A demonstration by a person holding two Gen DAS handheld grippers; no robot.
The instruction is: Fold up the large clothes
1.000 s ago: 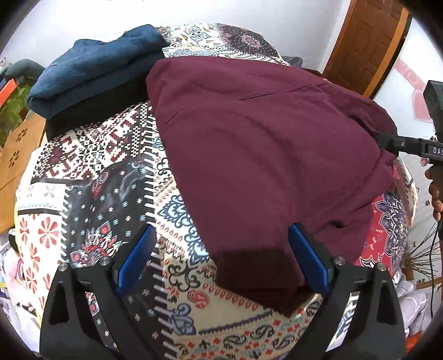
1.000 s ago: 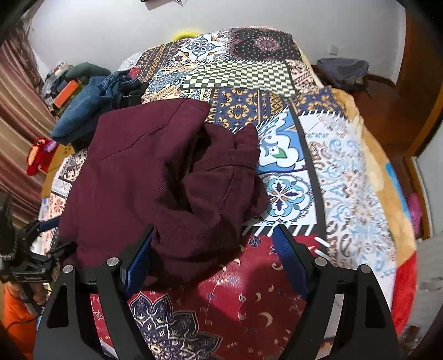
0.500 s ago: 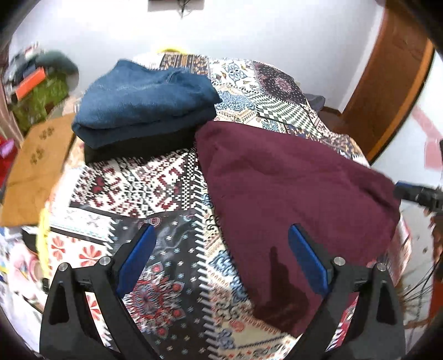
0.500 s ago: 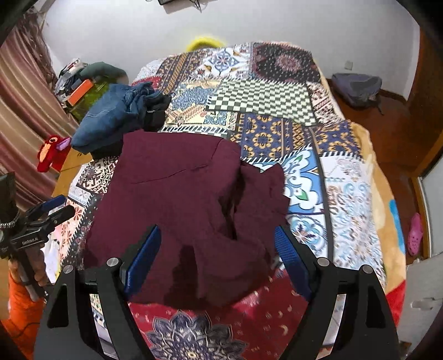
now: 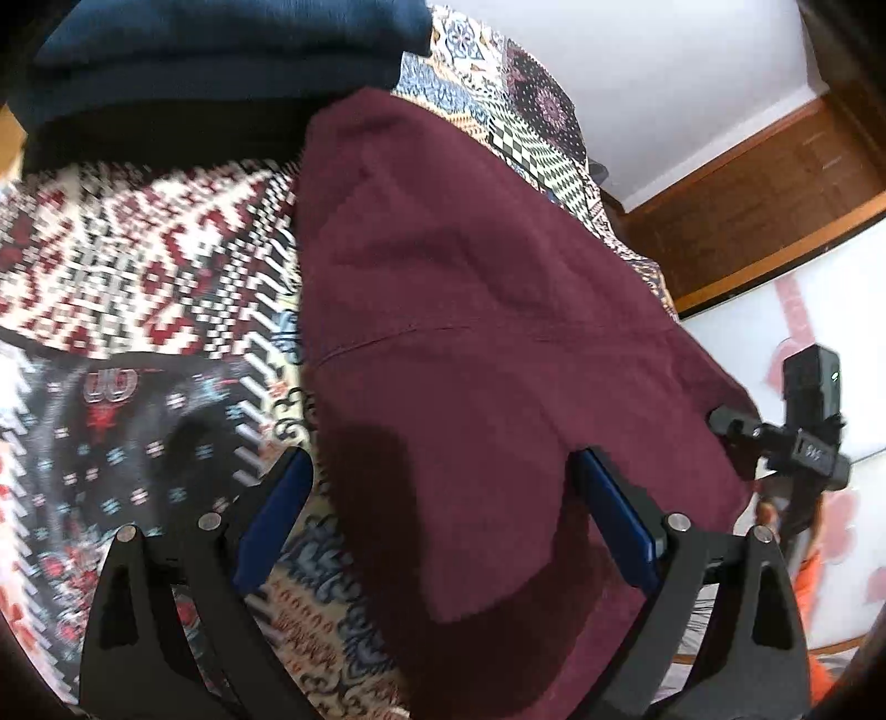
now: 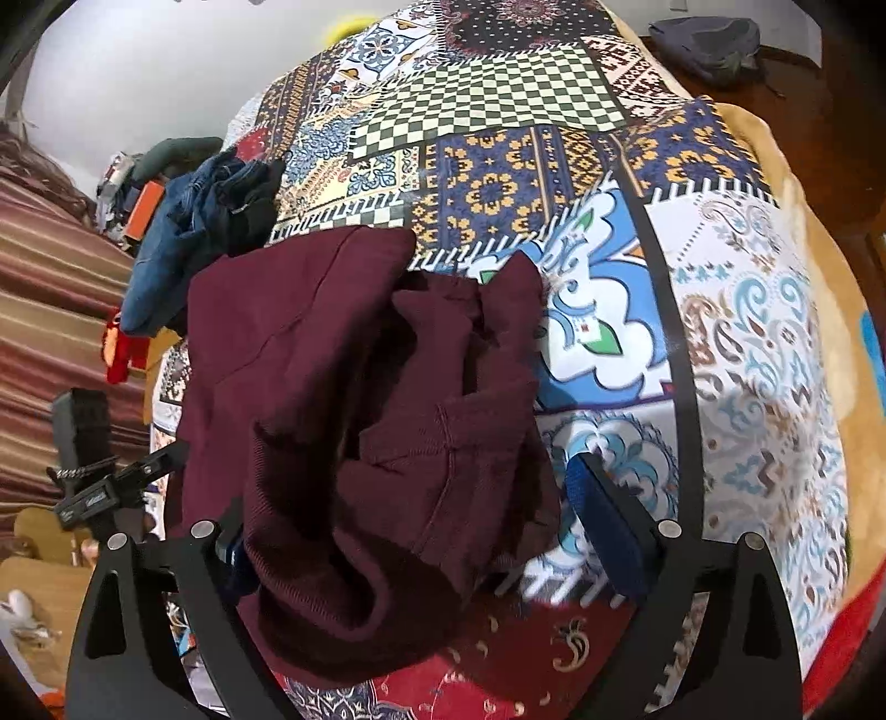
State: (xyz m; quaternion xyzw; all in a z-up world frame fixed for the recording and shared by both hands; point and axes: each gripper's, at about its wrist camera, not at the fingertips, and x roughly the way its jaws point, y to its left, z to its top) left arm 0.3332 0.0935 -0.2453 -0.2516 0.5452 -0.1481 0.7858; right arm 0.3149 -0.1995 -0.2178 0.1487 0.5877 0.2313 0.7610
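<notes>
The maroon garment point(image 5: 487, 332) lay part-folded on the patchwork bed point(image 6: 747, 310), beside a stack of folded blue clothes point(image 5: 221, 50), its right side bunched in loose folds. Both the left gripper point(image 5: 443, 515) and the right gripper point(image 6: 410, 531) hung over its near edge, fingers wide apart and gripping nothing, the right having just been opening. The step looked like reaching for a fresh hold; next, each would need to close on the near hem.

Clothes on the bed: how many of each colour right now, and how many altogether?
Maroon: 1, the maroon garment spread on the bedspread.
Blue: 1, the folded blue garment.
Black: 1, the black garment under the blue one.
Total: 3.
</notes>
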